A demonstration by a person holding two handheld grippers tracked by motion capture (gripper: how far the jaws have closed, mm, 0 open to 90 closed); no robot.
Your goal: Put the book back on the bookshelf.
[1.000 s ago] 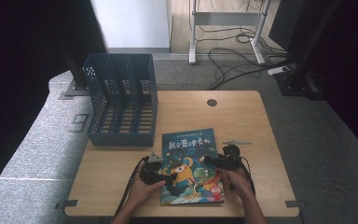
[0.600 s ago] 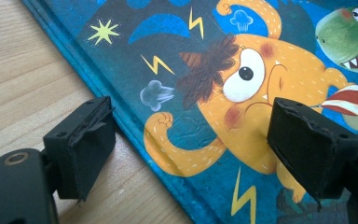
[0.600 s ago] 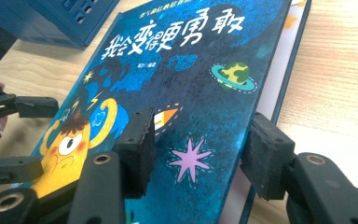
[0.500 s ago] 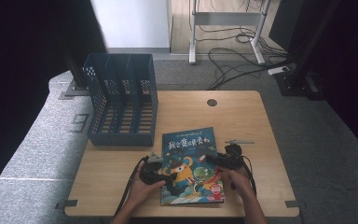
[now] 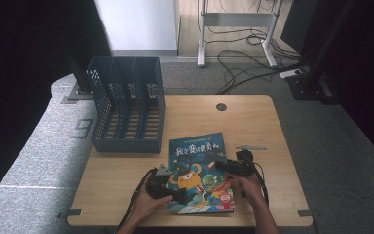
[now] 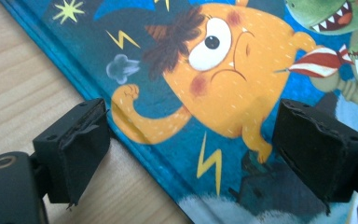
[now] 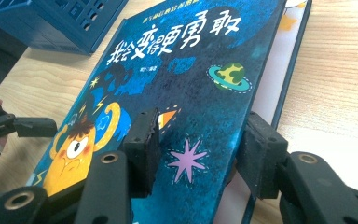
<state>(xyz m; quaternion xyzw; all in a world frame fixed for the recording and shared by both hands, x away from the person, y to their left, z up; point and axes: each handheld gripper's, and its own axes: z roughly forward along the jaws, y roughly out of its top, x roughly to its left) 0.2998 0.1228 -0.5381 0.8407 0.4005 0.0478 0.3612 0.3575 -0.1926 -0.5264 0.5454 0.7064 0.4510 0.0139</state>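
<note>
The right gripper (image 7: 198, 149) has just been closing its jaws over the lifted front cover of the picture book (image 5: 199, 170) — not yet pinching it. Opposite, the left gripper (image 6: 191, 154) stands open astride the spine edge, likely steadying the book flat on the bench (image 5: 253, 122) beside the blue file rack (image 5: 126, 105).

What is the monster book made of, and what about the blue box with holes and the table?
The book looks like a hardback: stiff printed card cover, slightly glossy, with white paper pages showing under its lifted edge. The blue box seems to be moulded plastic, matte, with neat grid holes in its walls. The table looks like wood or a wood-look board; pale grain lines run across it.
</note>
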